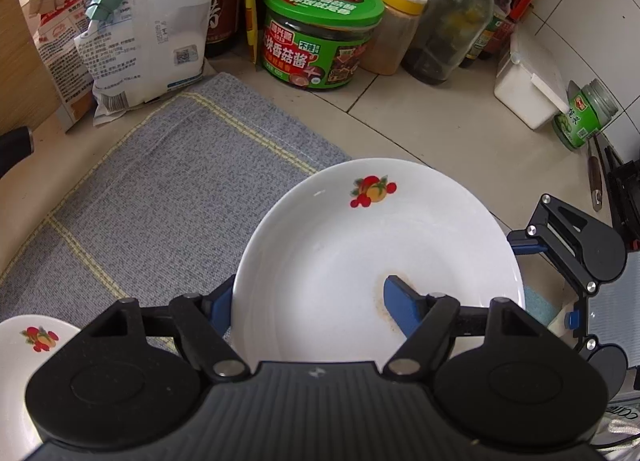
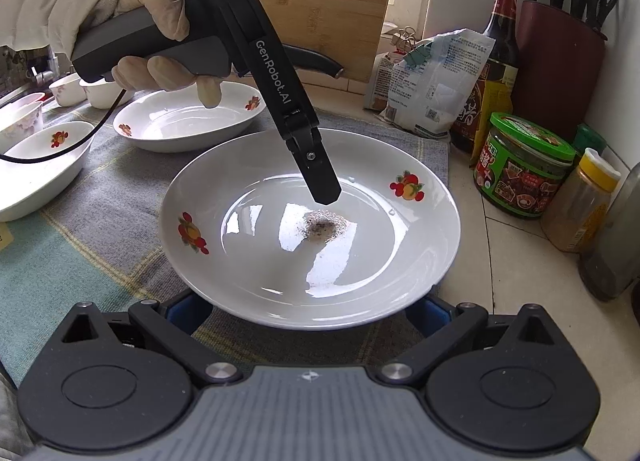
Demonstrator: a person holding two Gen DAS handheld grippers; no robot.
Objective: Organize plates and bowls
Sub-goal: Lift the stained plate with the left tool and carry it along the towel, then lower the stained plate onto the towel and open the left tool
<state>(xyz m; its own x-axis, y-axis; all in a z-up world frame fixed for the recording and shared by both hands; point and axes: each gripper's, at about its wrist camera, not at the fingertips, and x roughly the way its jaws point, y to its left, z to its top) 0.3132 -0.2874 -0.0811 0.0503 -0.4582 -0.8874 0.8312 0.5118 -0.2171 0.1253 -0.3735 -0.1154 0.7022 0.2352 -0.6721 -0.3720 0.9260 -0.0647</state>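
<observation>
The left claw [image 1: 314, 297] grips a white plate [image 1: 360, 229] painted with fruit. One blue pad sits inside the dish and the other outside its near-left rim, closed across the wall between them. Just past the inner pad's tip, a brownish smudge [image 2: 324, 227] marks the plate's middle. A gloved left hand [image 2: 160, 21] holds this claw by its handle.

The right claw [image 2: 306, 313] stands wide open. Its two blue pads are tucked beneath the plate's near rim, one at each side. Whether they touch the plate cannot be told.

The plate lies directly ahead of both claws, partly over a grey mat [image 1: 160, 201] and partly over the tiled counter. Beyond the left claw, well past the plate, stands a green jar [image 1: 320, 33]. Ahead and left of the right claw, further plates [image 2: 180, 129] rest on the mat.
</observation>
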